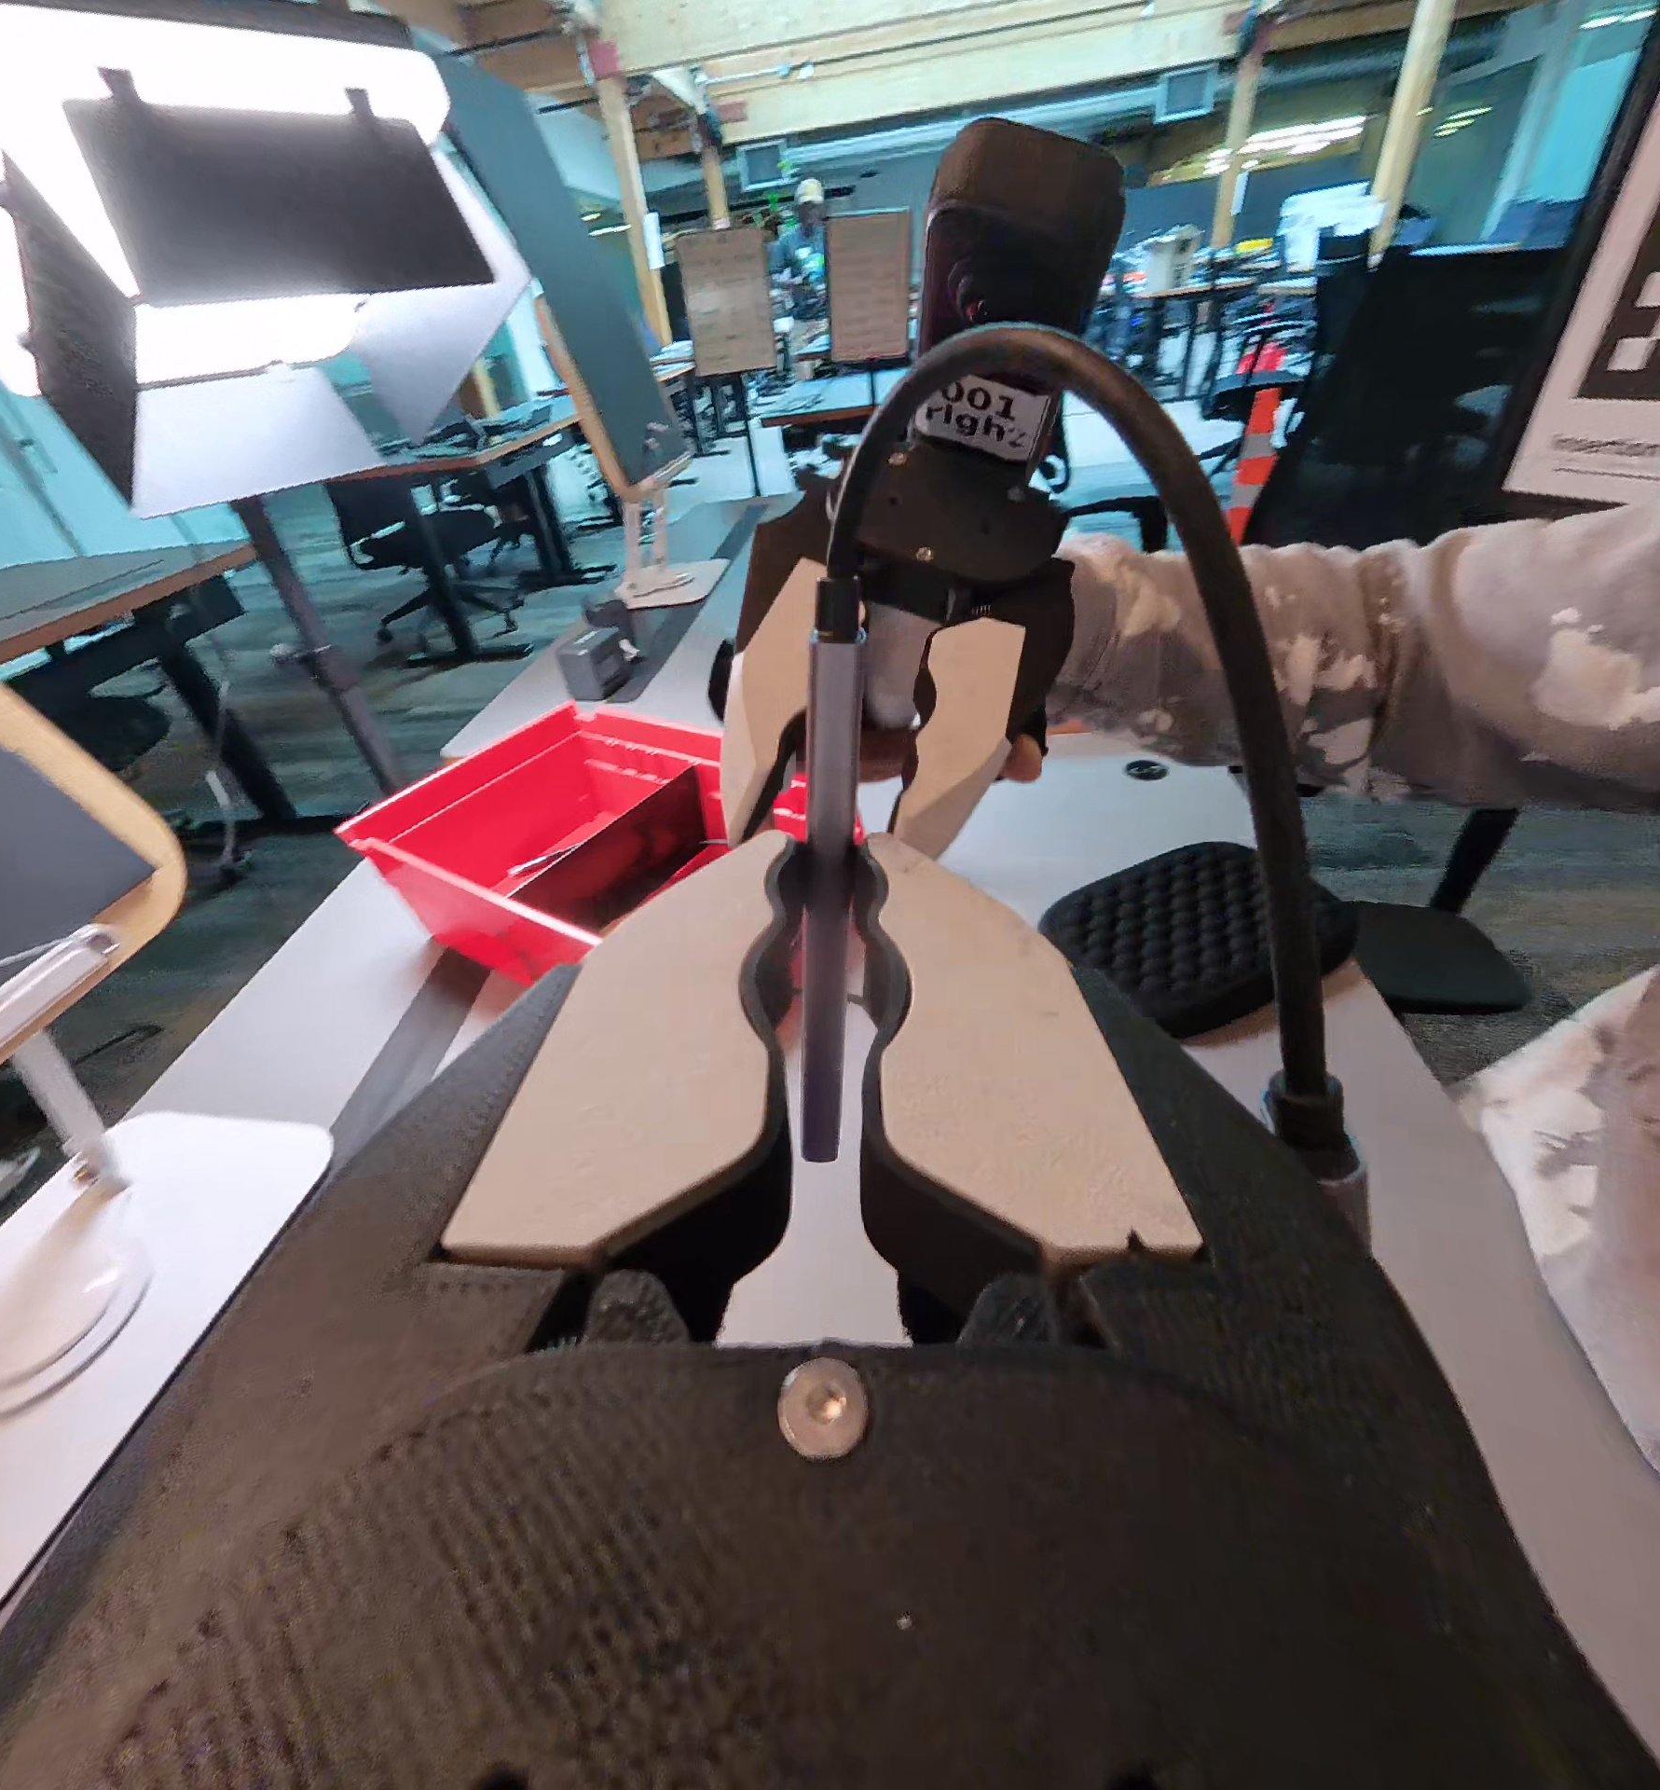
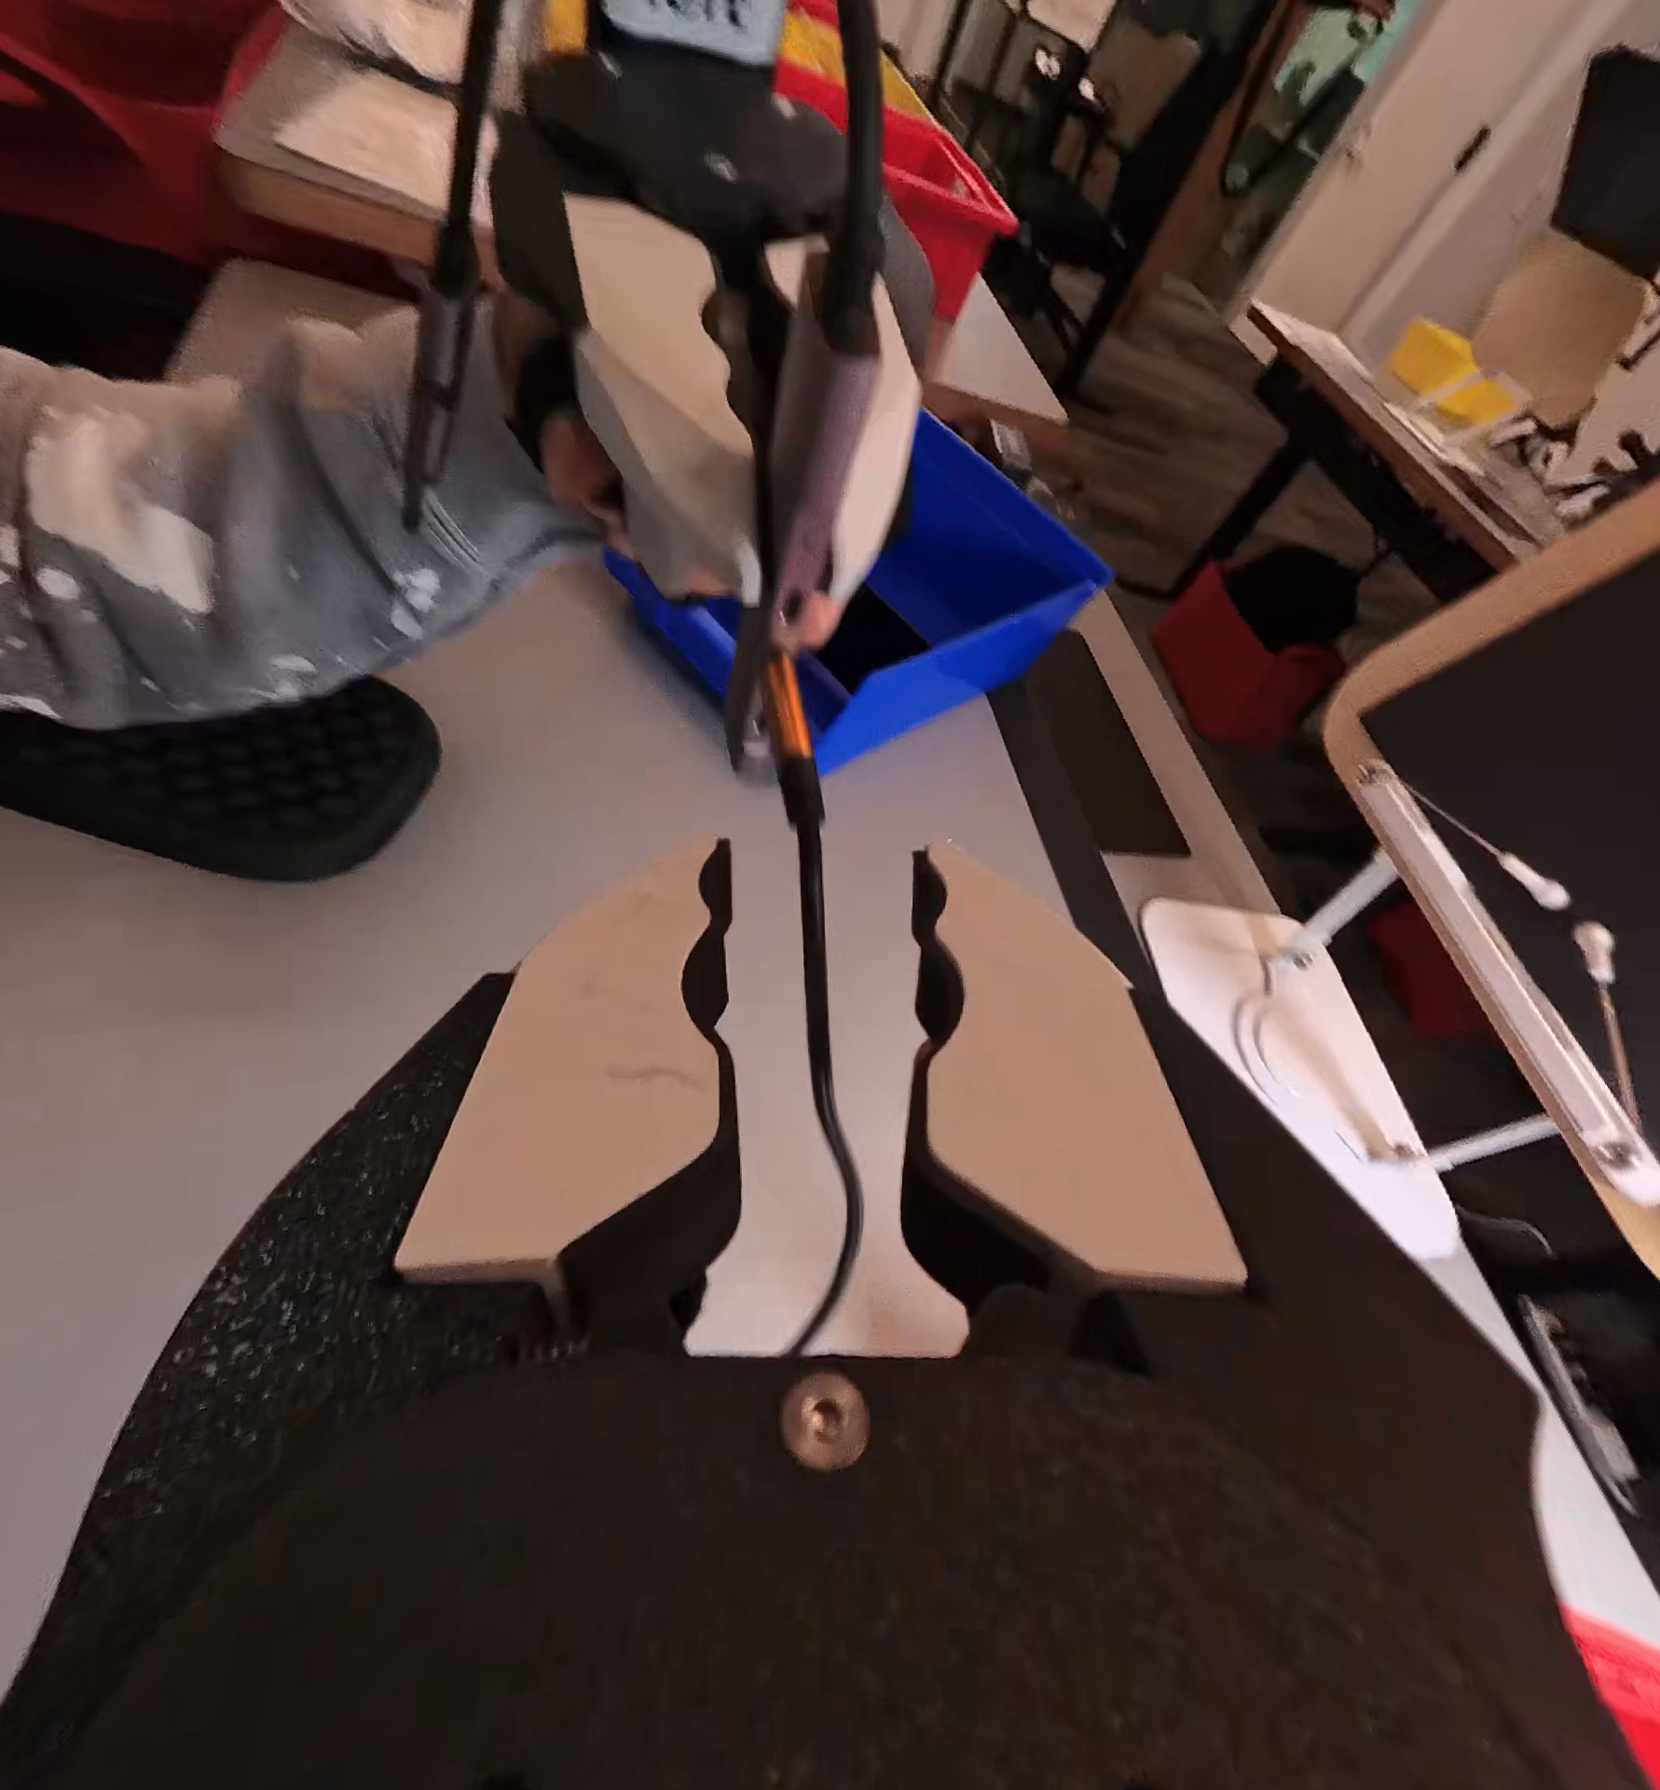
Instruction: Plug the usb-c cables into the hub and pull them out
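Note:
My left gripper (image 1: 826, 848) is shut on a thin grey hub (image 1: 821, 969), held edge-on above the white table (image 1: 341, 978). The hub's own thick black cable (image 1: 1223, 542) arcs up and over to the right, ending in a plug (image 1: 1315, 1124). My right gripper (image 2: 824, 857) is open, facing the left gripper (image 2: 772, 581). A thin black usb-c cable (image 2: 821, 1017) runs between its fingers without being gripped. Its orange plug (image 2: 787, 702) meets the near end of the hub (image 2: 821, 455). The right gripper also shows in the left wrist view (image 1: 835, 823).
A red bin (image 1: 554, 833) stands behind the left gripper's hub, and a blue bin (image 2: 952, 620) behind it in the right wrist view. A black mesh pad (image 1: 1194, 930) lies on the table. Dark panels on white stand bases (image 2: 1290, 1065) flank the table. Sleeved arms (image 1: 1387, 659) reach in.

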Tool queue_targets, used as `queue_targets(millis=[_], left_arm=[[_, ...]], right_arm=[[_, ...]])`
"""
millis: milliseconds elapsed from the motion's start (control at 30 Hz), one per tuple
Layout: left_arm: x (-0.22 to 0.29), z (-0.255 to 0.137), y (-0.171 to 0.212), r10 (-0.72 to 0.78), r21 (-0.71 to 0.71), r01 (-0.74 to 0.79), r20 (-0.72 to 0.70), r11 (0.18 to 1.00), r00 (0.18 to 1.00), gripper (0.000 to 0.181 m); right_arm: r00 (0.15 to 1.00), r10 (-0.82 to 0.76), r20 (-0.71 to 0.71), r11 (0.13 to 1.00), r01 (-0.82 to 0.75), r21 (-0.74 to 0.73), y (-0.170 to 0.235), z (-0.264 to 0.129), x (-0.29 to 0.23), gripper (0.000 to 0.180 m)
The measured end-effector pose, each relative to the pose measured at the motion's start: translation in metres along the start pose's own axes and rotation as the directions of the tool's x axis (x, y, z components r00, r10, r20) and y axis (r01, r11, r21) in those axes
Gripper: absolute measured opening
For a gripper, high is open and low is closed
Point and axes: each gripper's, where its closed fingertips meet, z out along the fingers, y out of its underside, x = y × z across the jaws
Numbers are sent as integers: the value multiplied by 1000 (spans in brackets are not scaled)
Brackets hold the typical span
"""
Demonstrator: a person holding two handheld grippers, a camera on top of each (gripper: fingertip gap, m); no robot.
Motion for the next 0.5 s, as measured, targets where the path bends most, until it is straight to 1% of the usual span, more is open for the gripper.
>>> queue_targets(millis=[33, 100, 167, 300, 367, 400, 500], left_arm=[[6, 4, -1, 5, 5, -5, -23, 1000, 1000, 10], [14, 10, -3, 18, 10, -18, -53, 1000, 998, 10], [18, 12, -6, 23, 25, -22, -63, 999, 998, 10], [24, 8, -10, 59, 52, -55, -84, 997, 995, 11], [26, 7, -8, 75, 36, -72, -85, 997, 994, 20], [25, 7, -6, 81, 21, -79, -79, 997, 994, 22], [27, 10, -1, 100, -9, -101, -88, 995, 991, 21]], right_arm=[[1000, -3, 14, 1000, 2, 29, -7, 4, -6, 33], [999, -13, 35, 997, 10, 72, -17, 9, -14, 17], [998, -23, 61, 996, 18, 89, -21, 12, -21, 7], [996, 3, 92, 992, -15, 127, -28, 8, -24, 6], [995, 11, 104, 991, -25, 132, -30, 6, -25, 6], [994, 14, 110, 990, -29, 137, -32, 4, -27, 6], [995, -3, 98, 992, -10, 123, -33, 4, -30, 6]])
